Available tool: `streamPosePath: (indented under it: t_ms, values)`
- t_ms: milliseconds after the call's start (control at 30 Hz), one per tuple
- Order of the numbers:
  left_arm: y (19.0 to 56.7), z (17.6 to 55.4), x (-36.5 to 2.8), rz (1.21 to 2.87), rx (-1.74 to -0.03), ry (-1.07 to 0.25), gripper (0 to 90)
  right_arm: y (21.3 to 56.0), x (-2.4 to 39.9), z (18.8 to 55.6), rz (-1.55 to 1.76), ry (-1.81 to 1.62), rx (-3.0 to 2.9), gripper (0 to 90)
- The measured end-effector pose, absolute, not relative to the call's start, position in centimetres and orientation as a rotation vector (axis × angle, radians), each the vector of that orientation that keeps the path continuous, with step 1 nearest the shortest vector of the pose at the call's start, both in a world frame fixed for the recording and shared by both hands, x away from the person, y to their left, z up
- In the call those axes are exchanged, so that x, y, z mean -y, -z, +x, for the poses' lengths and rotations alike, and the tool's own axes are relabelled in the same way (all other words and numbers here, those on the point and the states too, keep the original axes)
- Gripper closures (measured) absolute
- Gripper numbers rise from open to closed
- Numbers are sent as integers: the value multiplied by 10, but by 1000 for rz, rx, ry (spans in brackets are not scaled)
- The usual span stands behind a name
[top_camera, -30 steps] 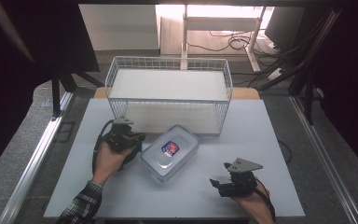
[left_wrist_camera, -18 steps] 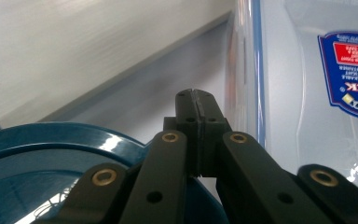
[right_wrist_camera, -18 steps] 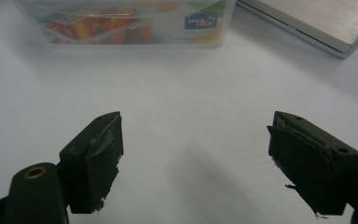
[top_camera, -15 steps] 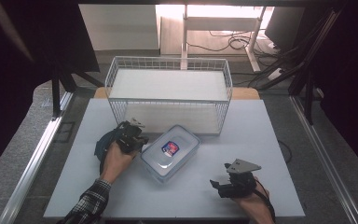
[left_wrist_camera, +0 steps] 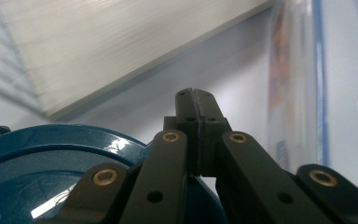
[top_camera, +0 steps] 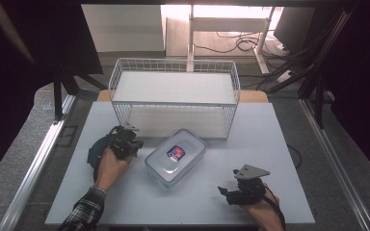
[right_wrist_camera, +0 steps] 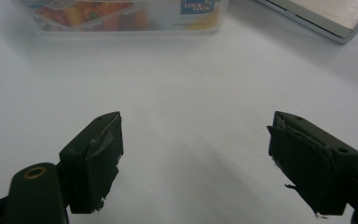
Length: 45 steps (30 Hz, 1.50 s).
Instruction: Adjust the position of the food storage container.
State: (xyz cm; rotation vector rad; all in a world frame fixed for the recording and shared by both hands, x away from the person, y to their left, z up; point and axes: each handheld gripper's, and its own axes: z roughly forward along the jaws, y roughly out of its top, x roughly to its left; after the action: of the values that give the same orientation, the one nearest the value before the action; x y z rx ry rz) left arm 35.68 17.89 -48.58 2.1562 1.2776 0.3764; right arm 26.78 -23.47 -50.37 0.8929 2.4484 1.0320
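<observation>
On the white counter [top_camera: 270,144], a clear lidded container [top_camera: 176,158] lay just in front of the wire basket [top_camera: 173,96]. Left hand-held gripper [top_camera: 125,143] sat just left of the container, jaws fully closed on nothing, a blue round object [left_wrist_camera: 42,168] beneath it. Right hand-held gripper [top_camera: 231,192] rested well apart near the front edge, jaws spread wide and empty.

Clear container [top_camera: 176,158] with red-blue label, white wire basket [top_camera: 174,96], blue disc [left_wrist_camera: 42,172], plaid sleeve [top_camera: 84,215], white table [top_camera: 270,144]
</observation>
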Motion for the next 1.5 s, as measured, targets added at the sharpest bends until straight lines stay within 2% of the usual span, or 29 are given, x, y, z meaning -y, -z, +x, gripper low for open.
streamPosePath:
  t_ms: [400, 700, 800, 867, 900, 933, 967, 1000, 1033, 1067, 1167, 1200, 1233, 1267, 1300, 1333, 1367, 1500]
  values:
    - [488, 337, -230, 2066, -1374, -362, 900, 502, 236, 268, 920, -1040, -2433, 182]
    - [490, 315, -265, 1984, -1432, -359, 900, 496, 231, 265, 890, -1081, -2430, 287]
    - [490, 315, -267, 1976, -1442, -356, 900, 495, 231, 268, 939, -1089, -2415, 253]
    - [489, 313, -263, 1991, -1441, -404, 900, 494, 231, 271, 967, -1105, -2389, 232]
    - [486, 304, -259, 1969, -1389, -483, 900, 494, 231, 272, 964, -1106, -2379, 225]
    - [484, 299, -257, 1947, -1332, -448, 900, 494, 231, 274, 967, -1094, -2378, 225]
    - [484, 299, -257, 1947, -1332, -448, 900, 494, 230, 277, 964, -1082, -2390, 249]
    - [480, 289, -250, 1935, -1252, -434, 900, 494, 229, 280, 961, -1065, -2406, 294]
    - [480, 289, -250, 1935, -1252, -434, 900, 494, 229, 280, 961, -1065, -2406, 294]
    - [480, 285, -247, 1920, -1243, -407, 900, 493, 228, 282, 963, -1047, -2421, 332]
    - [492, 275, -236, 1900, -1192, -261, 900, 490, 226, 290, 949, -1054, -2467, 547]
    - [501, 270, -227, 1917, -1183, -217, 900, 486, 222, 297, 937, -1046, -2477, 660]
    - [501, 270, -227, 1917, -1183, -217, 900, 486, 222, 297, 937, -1046, -2477, 660]
    - [507, 264, -219, 1918, -1168, -172, 900, 482, 218, 308, 923, -1039, -2474, 761]
    - [509, 261, -215, 1917, -1156, -157, 900, 481, 216, 312, 926, -1041, -2468, 804]
    - [509, 261, -215, 1917, -1156, -157, 900, 481, 216, 312, 926, -1041, -2468, 804]
    - [511, 256, -209, 1920, -1131, -136, 900, 479, 210, 327, 934, -1046, -2441, 878]
    - [515, 255, -201, 1932, -1118, -97, 900, 480, 201, 350, 962, -1073, -2433, 894]
